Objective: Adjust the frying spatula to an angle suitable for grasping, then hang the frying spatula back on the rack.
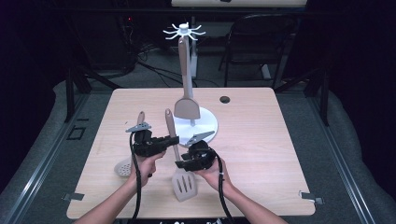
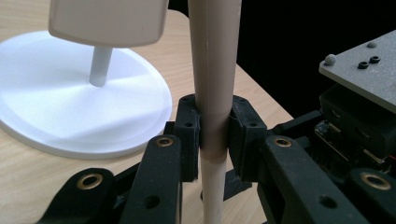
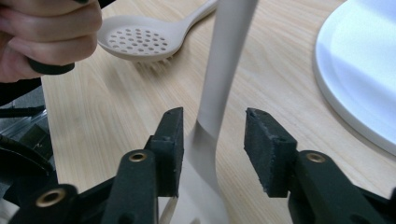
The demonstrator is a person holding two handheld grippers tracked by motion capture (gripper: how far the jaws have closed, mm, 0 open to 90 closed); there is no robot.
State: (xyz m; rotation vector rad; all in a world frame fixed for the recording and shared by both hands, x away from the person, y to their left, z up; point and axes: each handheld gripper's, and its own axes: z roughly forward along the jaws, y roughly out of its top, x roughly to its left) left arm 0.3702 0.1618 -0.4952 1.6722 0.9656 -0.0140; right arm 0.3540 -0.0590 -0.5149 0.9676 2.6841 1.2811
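Looks like a lab or recording studio, not anyone's kitchen: a bare wooden table [image 1: 261, 140] on grey carpet inside a black metal frame [image 1: 70, 93], dark curtains all around, loose cables [image 1: 154, 70] on the far floor, and a folding chair [image 1: 257, 42] parked behind.

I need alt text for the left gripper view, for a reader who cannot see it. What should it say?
The left tongs are shut on the beige handle of a slotted turner, which rises upright between the two black pads. Behind, on the wooden table, the white round stand base holds a thin post, with a hanging spatula above it.
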